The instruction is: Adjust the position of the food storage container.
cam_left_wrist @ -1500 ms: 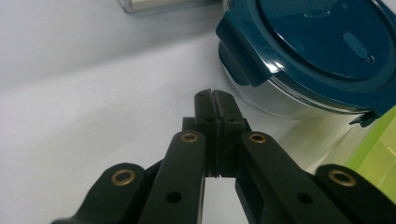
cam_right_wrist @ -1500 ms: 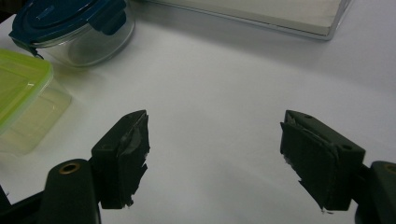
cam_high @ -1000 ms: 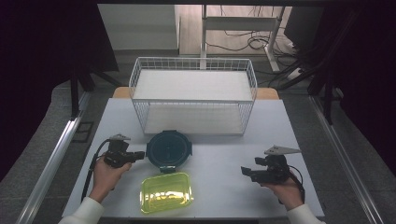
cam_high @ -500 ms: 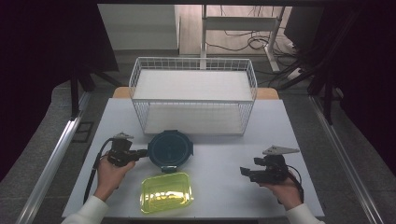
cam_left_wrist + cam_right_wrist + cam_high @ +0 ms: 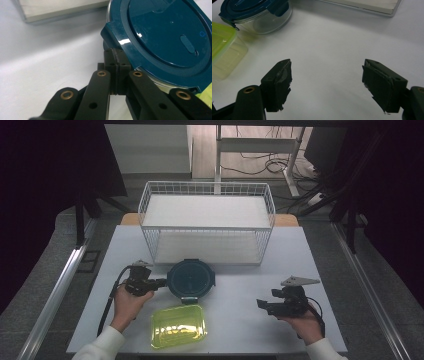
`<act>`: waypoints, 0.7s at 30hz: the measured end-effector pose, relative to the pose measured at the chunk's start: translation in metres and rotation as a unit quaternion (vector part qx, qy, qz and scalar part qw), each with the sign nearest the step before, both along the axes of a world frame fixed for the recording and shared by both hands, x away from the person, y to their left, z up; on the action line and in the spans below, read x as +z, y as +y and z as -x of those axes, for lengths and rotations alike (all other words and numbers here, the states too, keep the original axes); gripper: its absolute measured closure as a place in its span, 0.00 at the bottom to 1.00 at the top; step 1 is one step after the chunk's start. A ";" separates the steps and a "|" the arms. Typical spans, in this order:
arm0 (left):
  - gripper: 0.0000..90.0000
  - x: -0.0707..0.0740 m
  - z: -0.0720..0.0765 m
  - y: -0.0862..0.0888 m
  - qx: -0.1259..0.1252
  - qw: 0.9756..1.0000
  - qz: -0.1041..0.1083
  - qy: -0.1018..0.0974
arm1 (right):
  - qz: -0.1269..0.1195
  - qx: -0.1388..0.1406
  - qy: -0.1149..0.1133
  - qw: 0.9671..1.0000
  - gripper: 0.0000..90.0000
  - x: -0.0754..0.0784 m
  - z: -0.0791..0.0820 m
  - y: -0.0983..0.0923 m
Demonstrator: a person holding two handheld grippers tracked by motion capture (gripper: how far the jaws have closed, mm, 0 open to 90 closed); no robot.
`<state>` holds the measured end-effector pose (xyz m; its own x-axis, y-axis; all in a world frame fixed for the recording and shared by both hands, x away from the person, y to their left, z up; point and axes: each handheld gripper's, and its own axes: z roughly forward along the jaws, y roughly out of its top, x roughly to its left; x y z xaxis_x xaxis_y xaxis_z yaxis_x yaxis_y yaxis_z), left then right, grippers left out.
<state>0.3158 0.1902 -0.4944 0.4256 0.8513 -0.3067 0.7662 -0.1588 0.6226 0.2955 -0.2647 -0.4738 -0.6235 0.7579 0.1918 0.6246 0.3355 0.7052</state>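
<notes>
My left claw [image 5: 161,282] has slid in across the table since a second ago and its tips are now at the left edge of the round tub [image 5: 190,280]. Before, it sat a bit further left with a clear gap. In the left gripper view the jaws are pressed together with nothing between them, tips just under the tub's lid tab [image 5: 117,35]. Touching or just short, can't tell. My read: I'm going for that latch, to pry or nudge it with a closed tip, not to pinch it.

Right claw [image 5: 263,305] hasn't moved, jaws wide open and empty, hovering over bare table [image 5: 235,320] well right of the tub.

The tub sits near the table's middle, just in front of the wire basket [image 5: 207,220], with the yellow box [image 5: 179,325] just beside it on my side. It's upright, blue lid [image 5: 170,32] on and facing up. It's round, so no long axis; the only direction is the tabs, one facing my left claw and one towards the yellow box.
</notes>
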 end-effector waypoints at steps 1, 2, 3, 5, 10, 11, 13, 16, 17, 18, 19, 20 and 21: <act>1.00 0.000 -0.001 -0.002 -0.001 1.000 0.000 0.001 | 0.001 0.000 0.000 1.000 0.26 0.000 0.000 0.000; 1.00 0.000 -0.001 -0.003 -0.002 1.000 0.001 0.000 | 0.001 0.000 0.000 1.000 0.26 0.000 0.000 0.000; 1.00 0.000 -0.002 -0.005 -0.005 1.000 0.001 0.001 | 0.001 0.000 0.000 1.000 0.26 0.000 0.000 0.000; 1.00 0.001 -0.003 -0.008 -0.007 1.000 0.000 0.001 | 0.002 -0.001 0.001 1.000 0.26 -0.001 0.000 0.000; 1.00 0.001 -0.006 -0.017 -0.014 1.000 -0.001 0.001 | 0.004 -0.001 0.001 1.000 0.26 -0.001 0.000 0.000; 1.00 0.001 -0.006 -0.018 -0.016 1.000 -0.001 0.001 | 0.004 -0.001 0.002 1.000 0.26 -0.001 0.000 0.000; 1.00 0.002 -0.007 -0.021 -0.019 1.000 -0.001 0.002 | 0.005 0.000 0.003 1.000 0.26 -0.001 0.000 0.000; 1.00 0.002 -0.008 -0.024 -0.021 1.000 0.000 0.003 | 0.006 0.000 0.003 1.000 0.26 -0.002 0.000 0.000; 1.00 0.002 -0.008 -0.025 -0.023 1.000 -0.002 0.003 | 0.006 0.000 0.004 1.000 0.26 -0.002 0.000 0.000; 1.00 0.002 -0.008 -0.026 -0.023 1.000 -0.002 0.004 | 0.006 -0.001 0.003 1.000 0.26 -0.002 0.000 0.000; 1.00 0.003 -0.008 -0.027 -0.025 1.000 -0.002 0.004 | 0.006 -0.001 0.003 1.000 0.26 -0.002 0.000 0.000; 1.00 0.003 -0.008 -0.028 -0.026 1.000 -0.002 0.004 | 0.006 -0.001 0.004 1.000 0.26 -0.002 0.000 0.000; 1.00 0.003 -0.008 -0.029 -0.027 1.000 -0.003 0.004 | 0.006 -0.002 0.004 1.000 0.26 -0.002 0.000 0.000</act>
